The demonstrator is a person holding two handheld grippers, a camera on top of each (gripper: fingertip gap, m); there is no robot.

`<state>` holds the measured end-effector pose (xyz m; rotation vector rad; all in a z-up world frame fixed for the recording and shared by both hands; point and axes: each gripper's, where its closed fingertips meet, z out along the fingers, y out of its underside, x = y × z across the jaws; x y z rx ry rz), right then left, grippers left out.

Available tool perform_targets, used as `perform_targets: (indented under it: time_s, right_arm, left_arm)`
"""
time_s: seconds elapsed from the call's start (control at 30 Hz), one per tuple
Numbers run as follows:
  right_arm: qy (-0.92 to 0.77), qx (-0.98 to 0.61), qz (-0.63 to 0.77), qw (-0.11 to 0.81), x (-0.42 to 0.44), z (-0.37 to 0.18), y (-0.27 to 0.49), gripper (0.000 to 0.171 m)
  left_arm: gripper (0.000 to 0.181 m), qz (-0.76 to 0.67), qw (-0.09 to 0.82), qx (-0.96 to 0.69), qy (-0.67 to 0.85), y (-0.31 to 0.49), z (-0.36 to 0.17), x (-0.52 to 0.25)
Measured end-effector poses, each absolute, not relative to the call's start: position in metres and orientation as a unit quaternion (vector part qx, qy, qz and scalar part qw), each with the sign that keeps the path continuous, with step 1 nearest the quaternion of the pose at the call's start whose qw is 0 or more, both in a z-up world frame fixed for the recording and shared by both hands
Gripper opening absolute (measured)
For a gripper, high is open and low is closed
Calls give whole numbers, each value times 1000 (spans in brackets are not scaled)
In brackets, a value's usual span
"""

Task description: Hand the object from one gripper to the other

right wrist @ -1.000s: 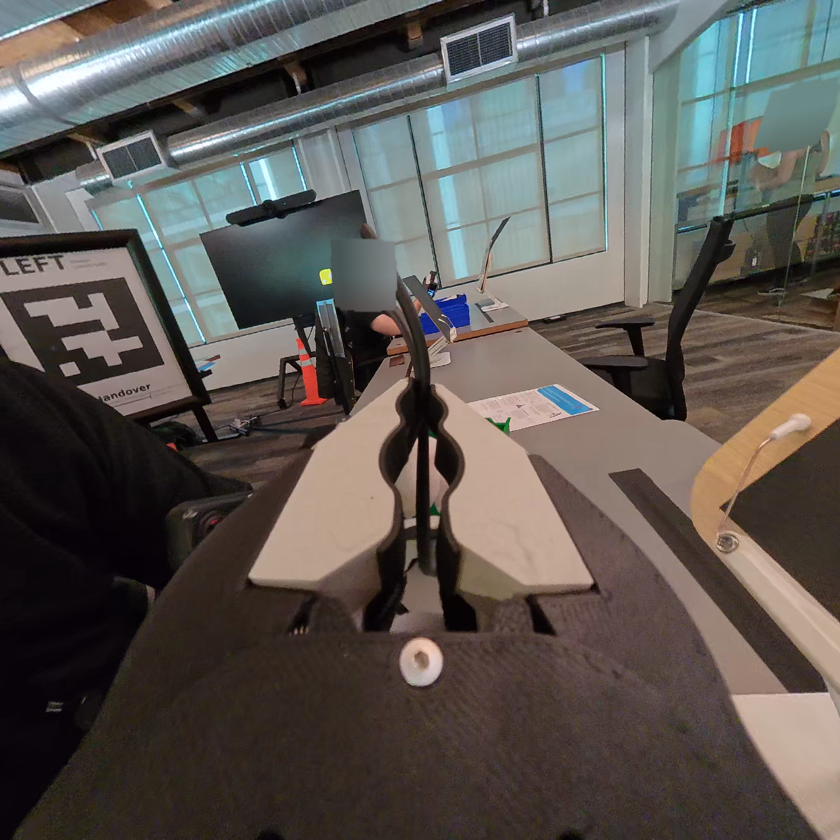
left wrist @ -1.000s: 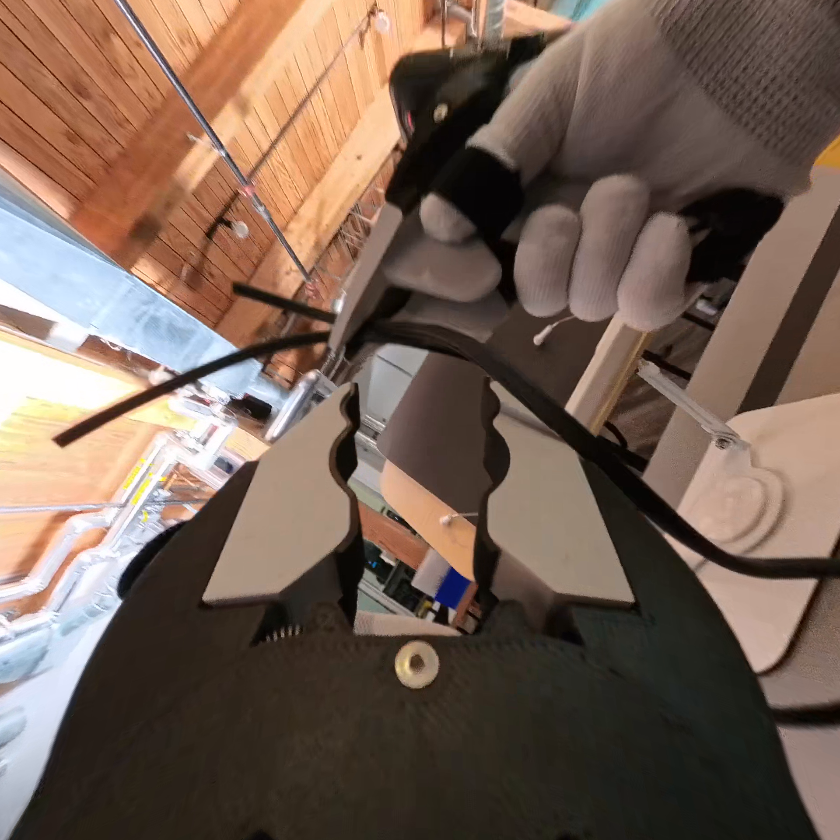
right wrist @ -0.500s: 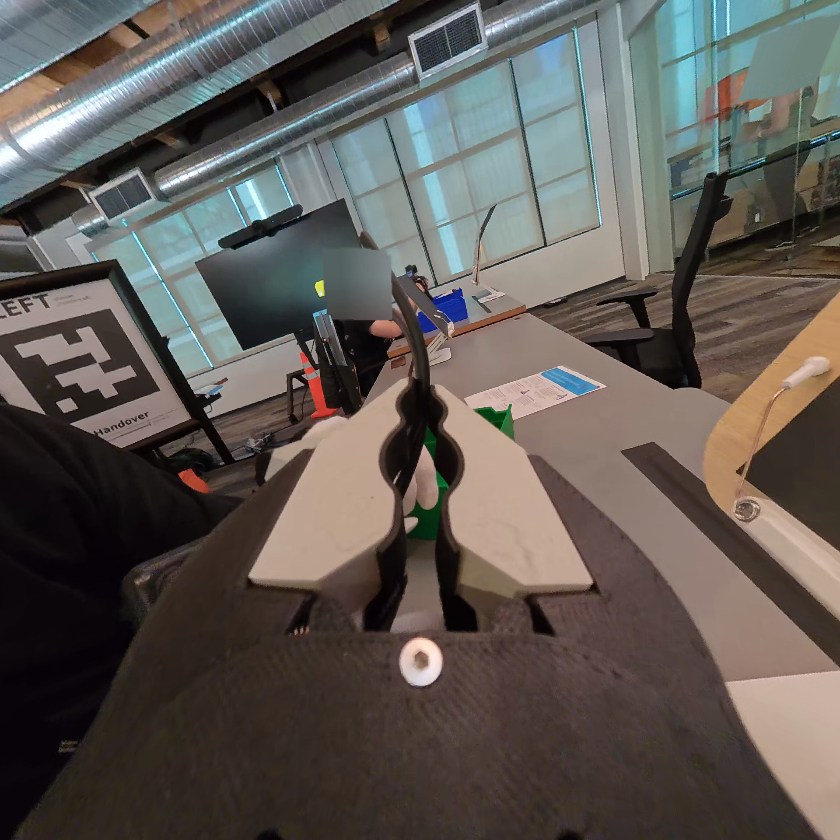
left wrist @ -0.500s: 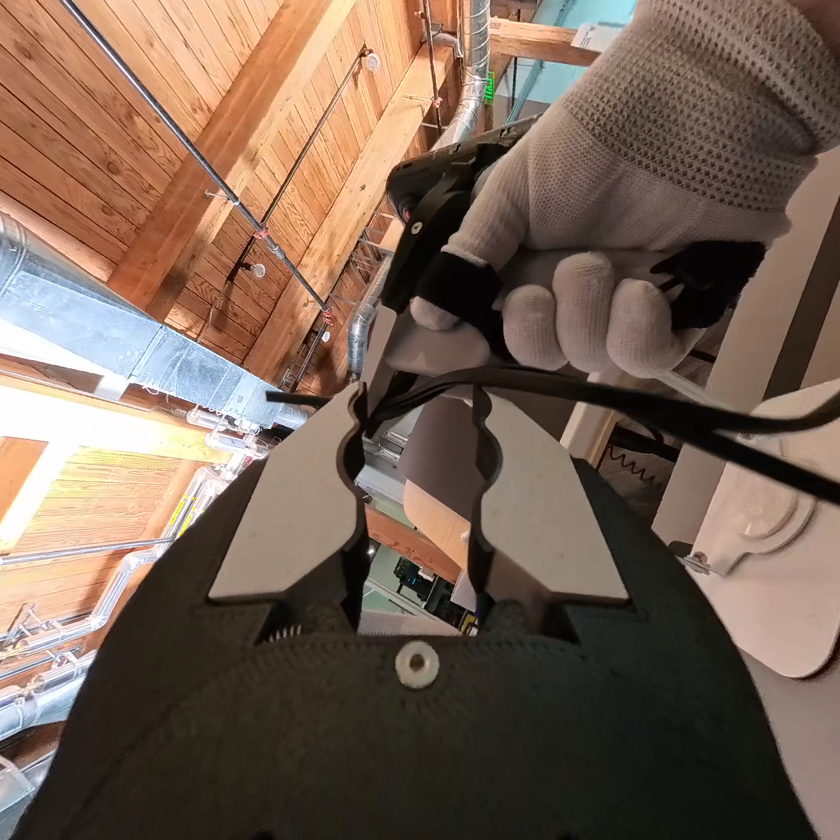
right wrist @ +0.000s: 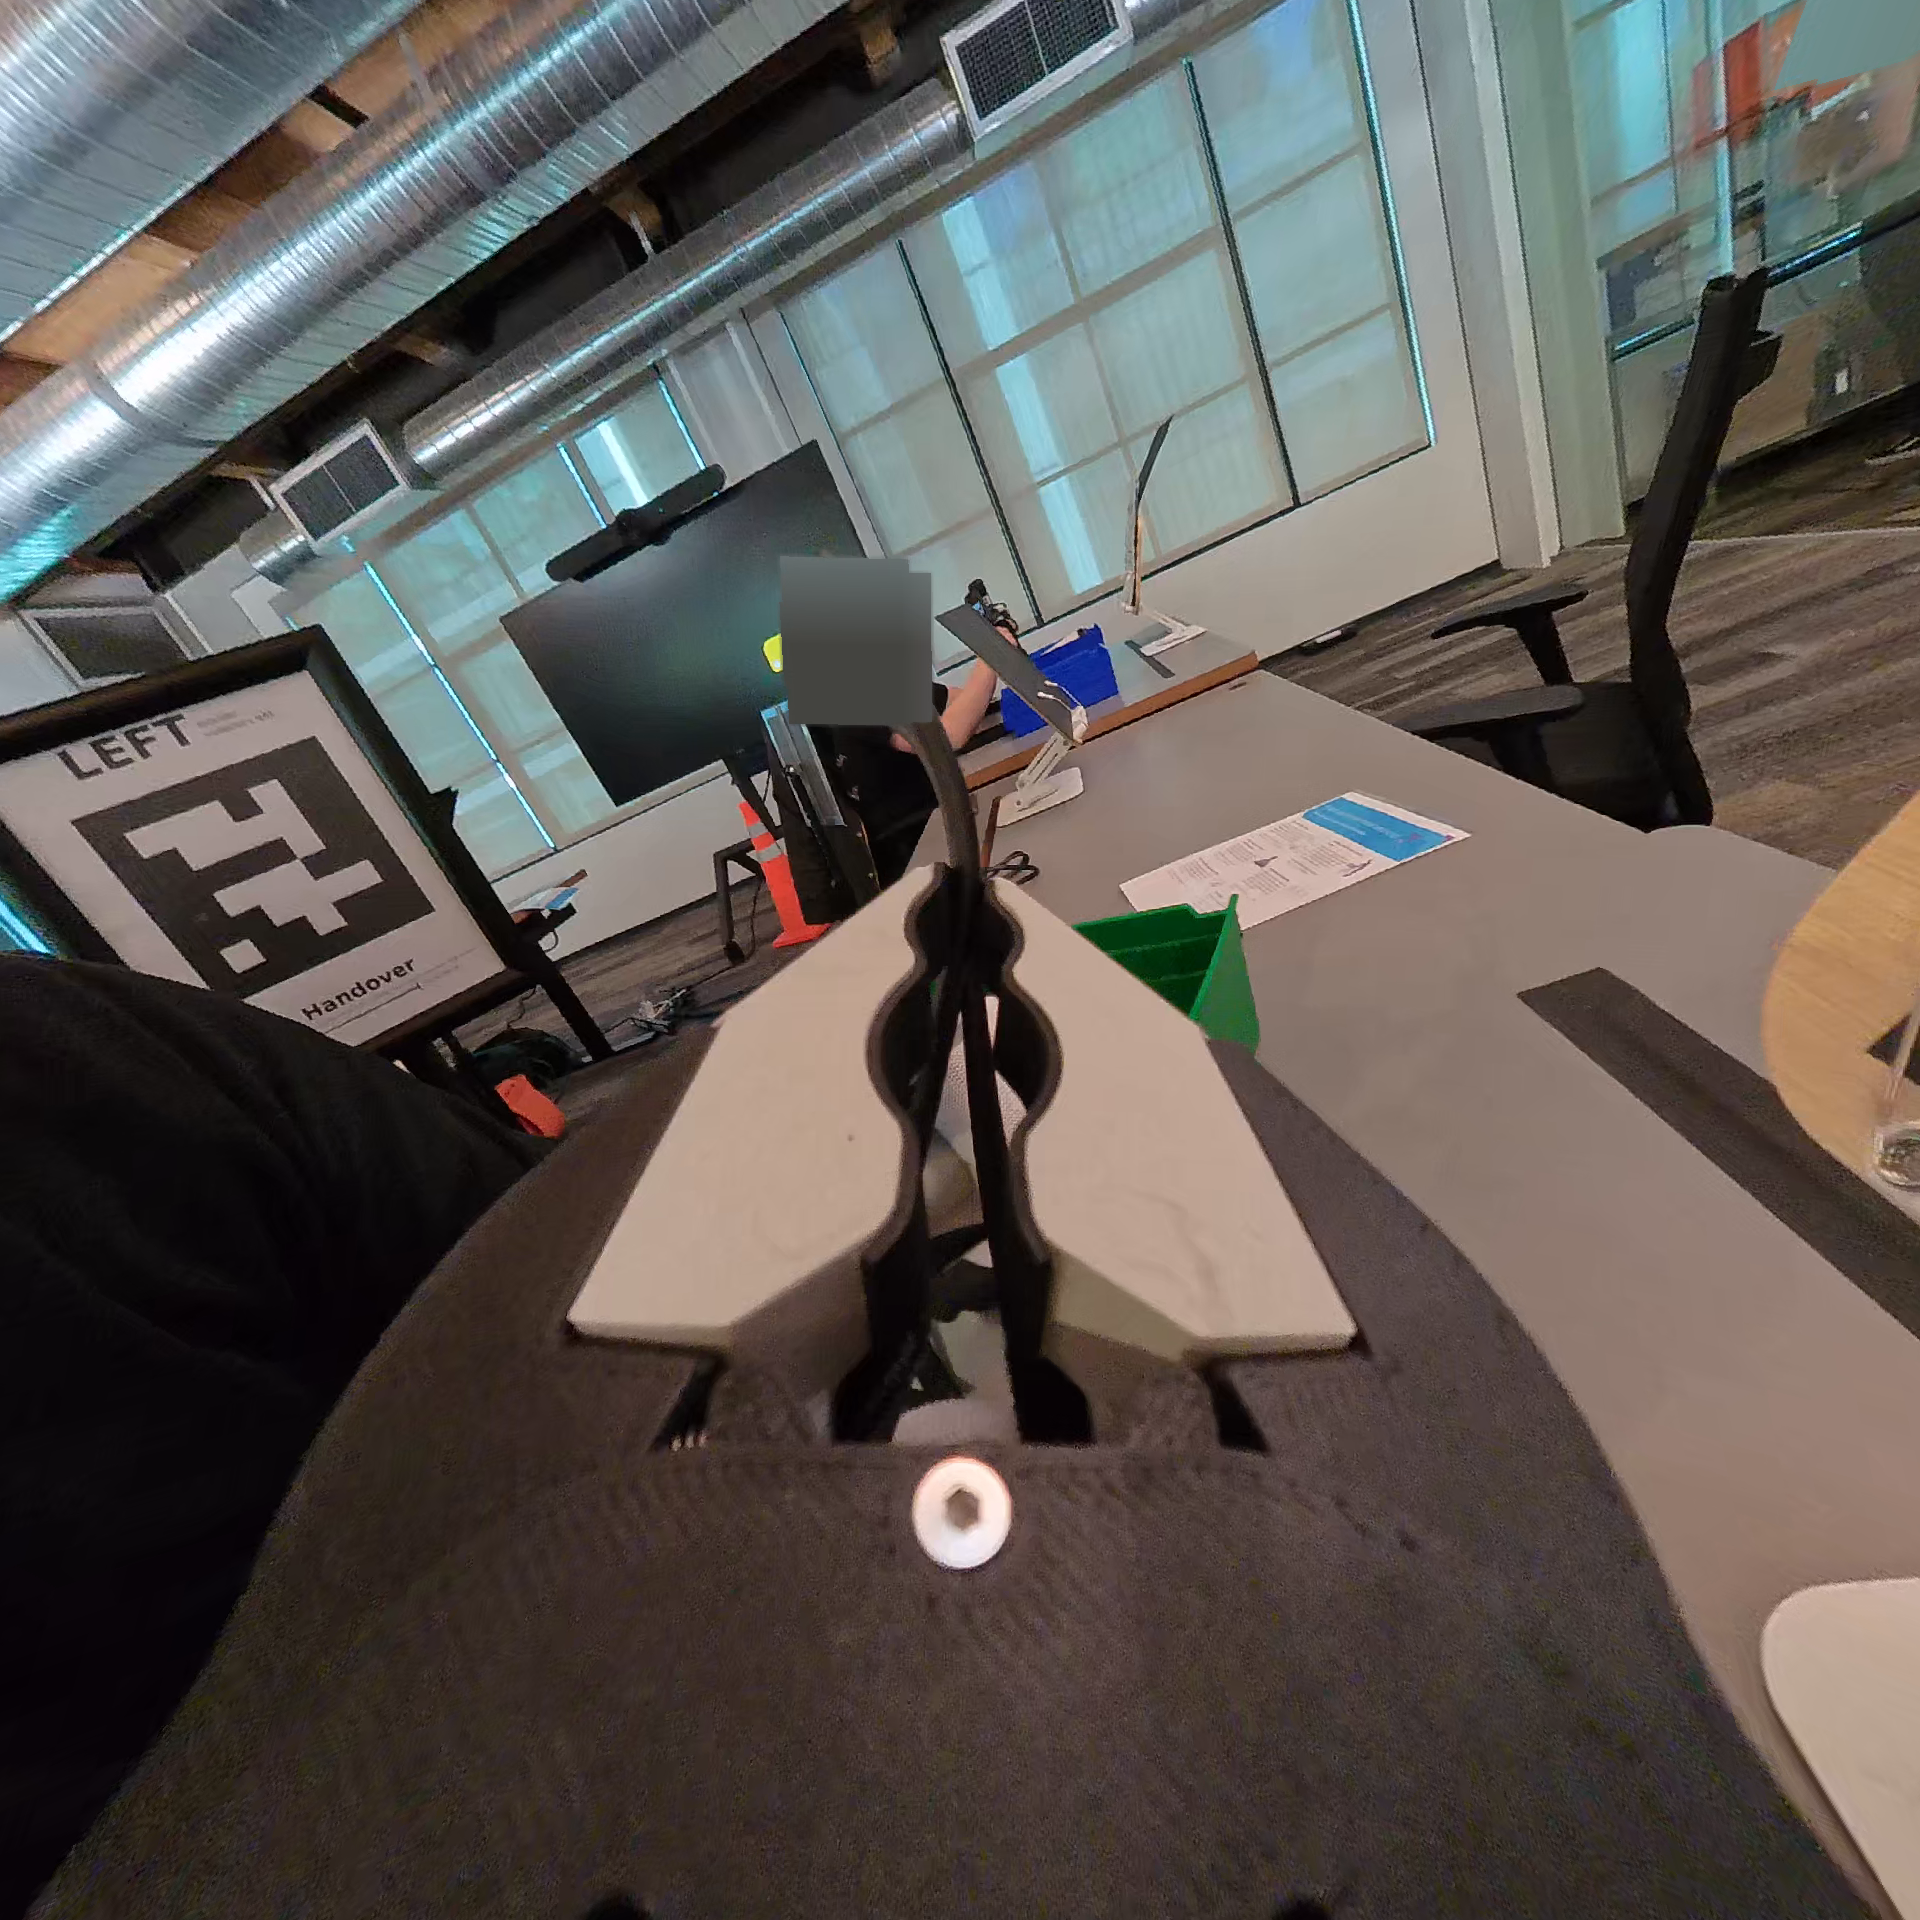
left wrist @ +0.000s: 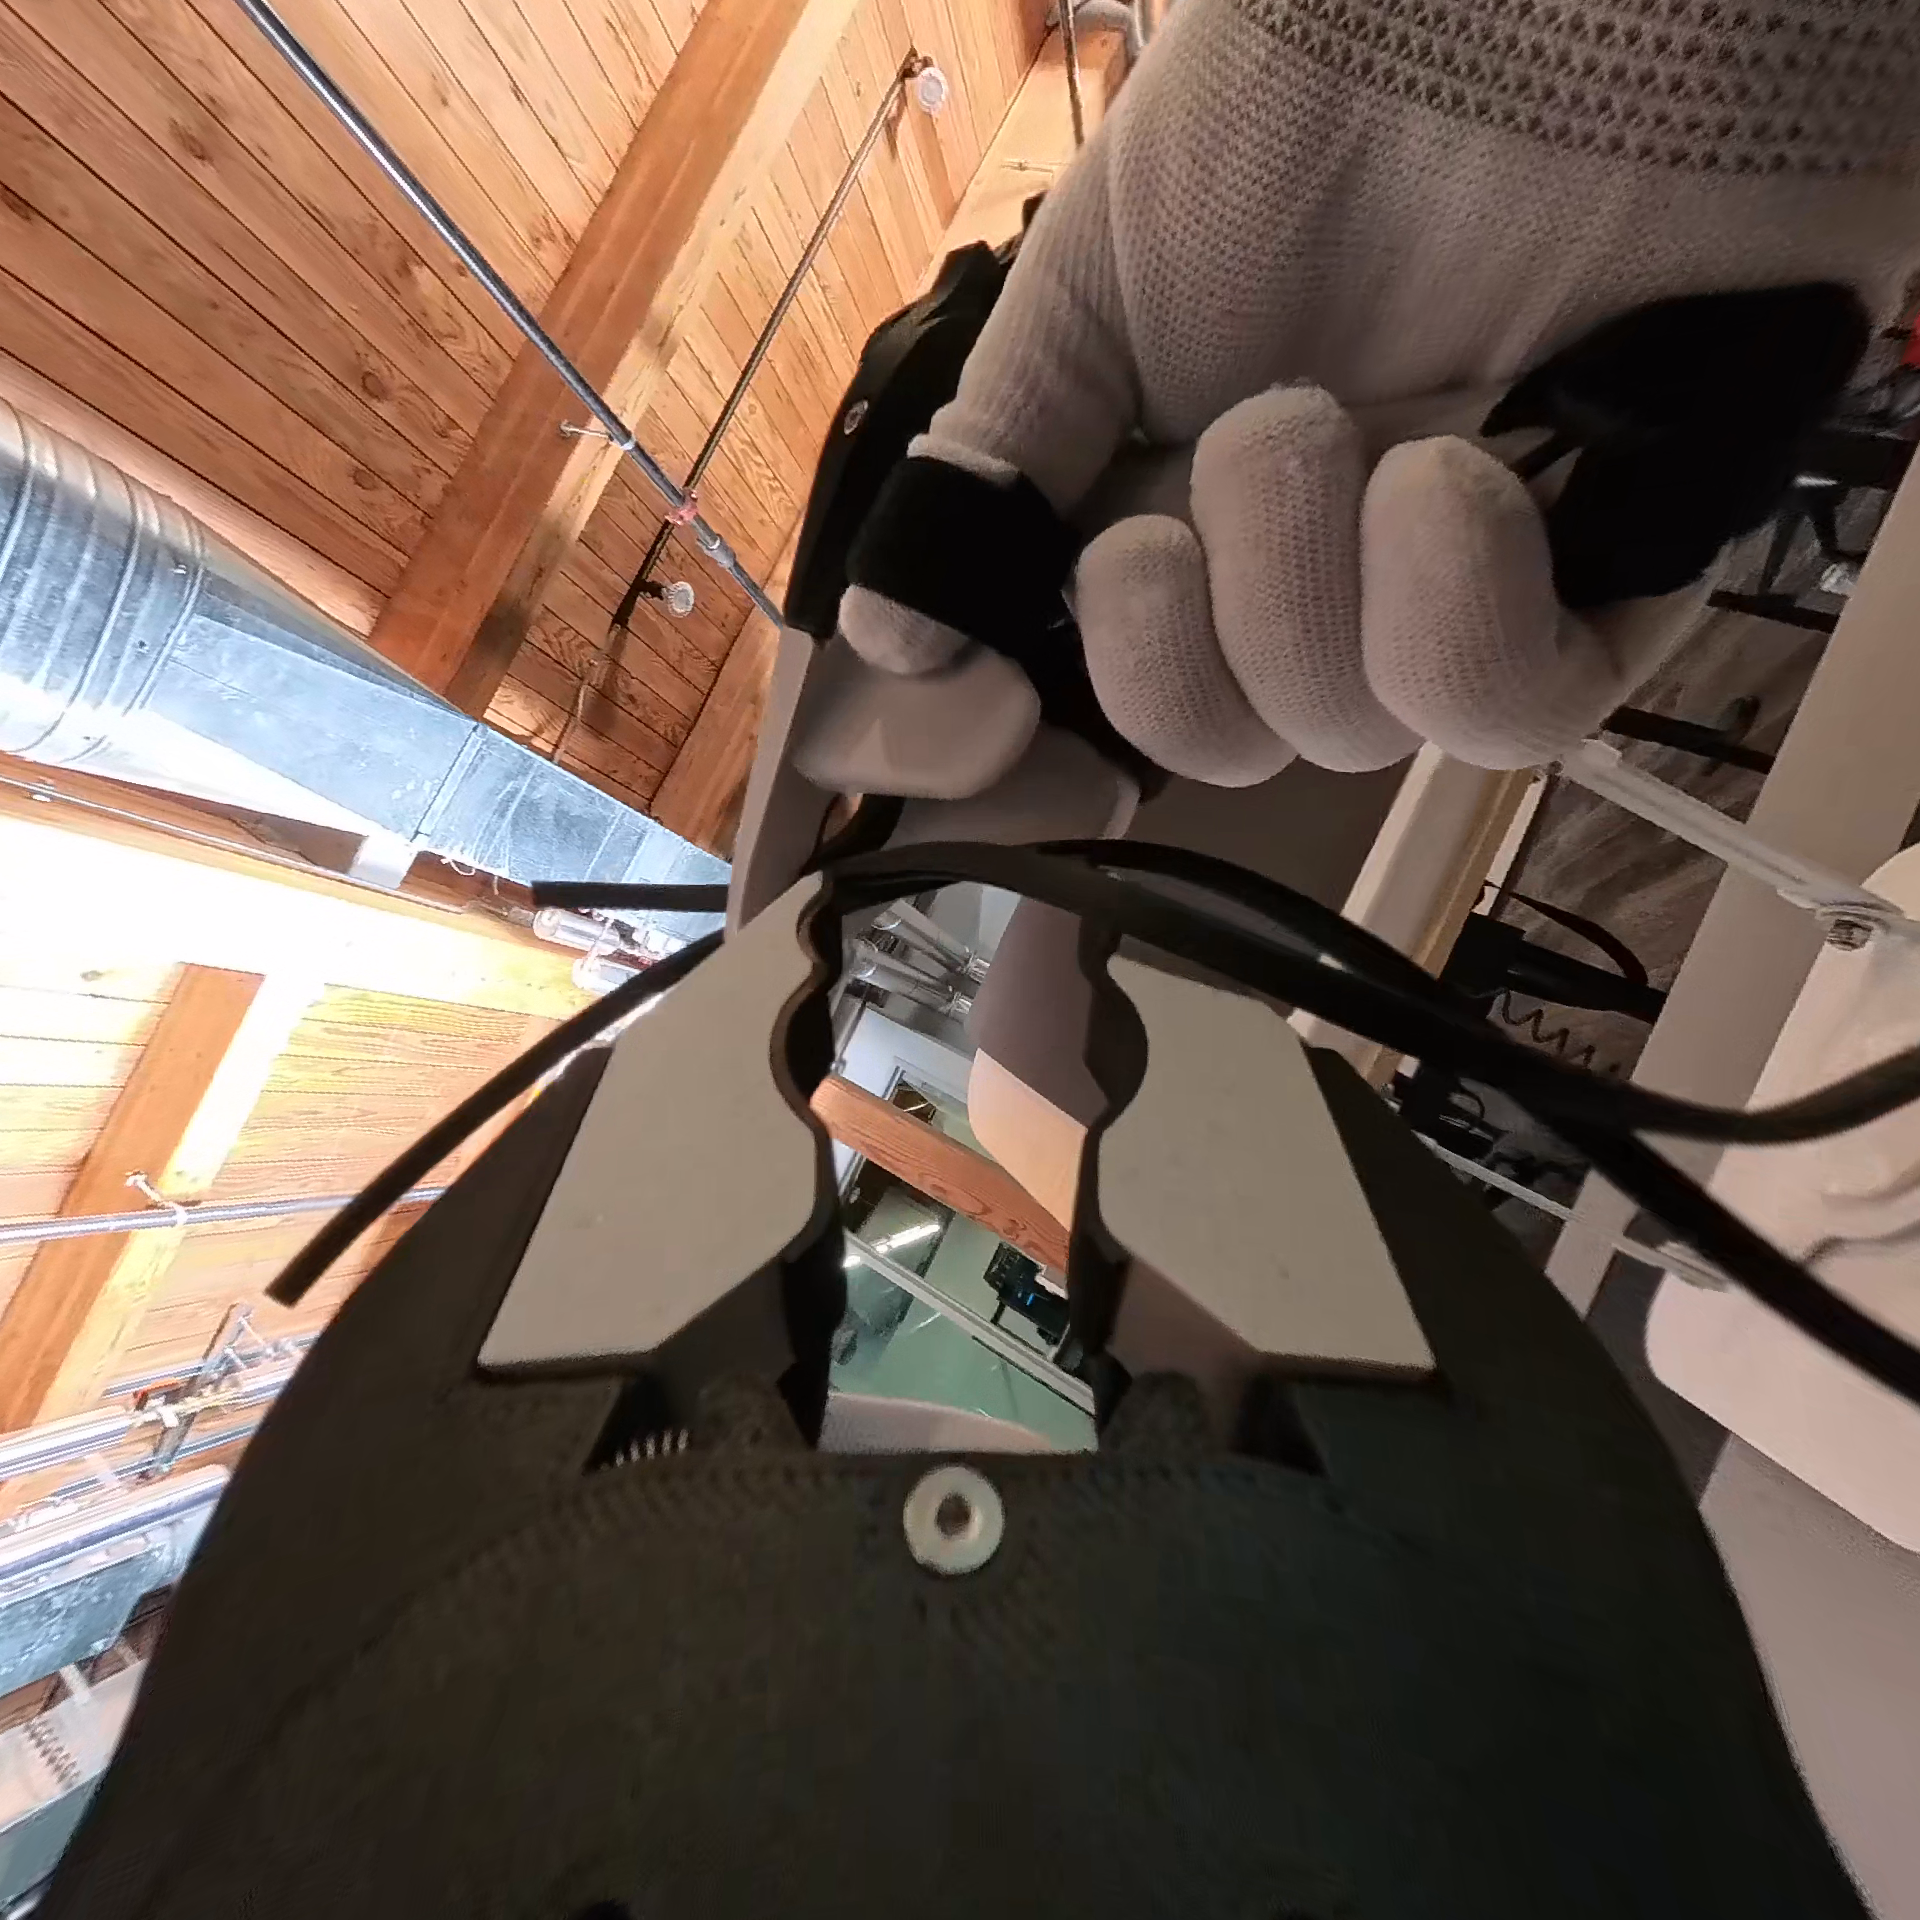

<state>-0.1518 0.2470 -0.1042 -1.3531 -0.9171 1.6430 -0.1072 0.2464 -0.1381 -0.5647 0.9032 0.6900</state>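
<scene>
Two thin black flexible strips (left wrist: pixel 1299 945) are pinched in my right gripper (right wrist: pixel 961 894), which is shut on them; one strip (right wrist: pixel 954 790) sticks up past its fingertips. In the left wrist view, a white-gloved hand (left wrist: pixel 1299 468) holds the right gripper just above my left gripper (left wrist: pixel 956 925). My left gripper is open and points up at the wooden ceiling. The strips lie across its fingertips, not clamped. Their loose ends hang out to the left, and the long parts run off to the right.
A green bin (right wrist: pixel 1174 966) and a printed sheet (right wrist: pixel 1288 852) sit on the long grey table (right wrist: pixel 1455 1091). A black office chair (right wrist: pixel 1621 665) stands at the right and a framed sign board (right wrist: pixel 239 862) at the left. A person sits at a far desk. Some 5 cm of space lies between my two pairs of fingers.
The right gripper and its strips have come closer to my left gripper, so the strips now lie across its tips. The left jaws stay open. The right view has tilted, showing the green bin.
</scene>
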Motion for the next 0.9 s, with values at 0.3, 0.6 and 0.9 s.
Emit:
perform_targets:
  time_s: [0.3, 0.6, 0.9]
  right_arm:
    - [-340, -535, 670, 386, -151, -107, 254, 0]
    - [-362, -547, 650, 384, -149, -118, 256, 0]
    - [-384, -566, 619, 387, -147, -130, 260, 0]
  left_arm:
    - [47, 330, 802, -270, 418, 248, -139, -108]
    - [28, 289, 802, -260, 452, 242, -149, -101]
    - [22, 278, 792, -271, 472, 241, -156, -93]
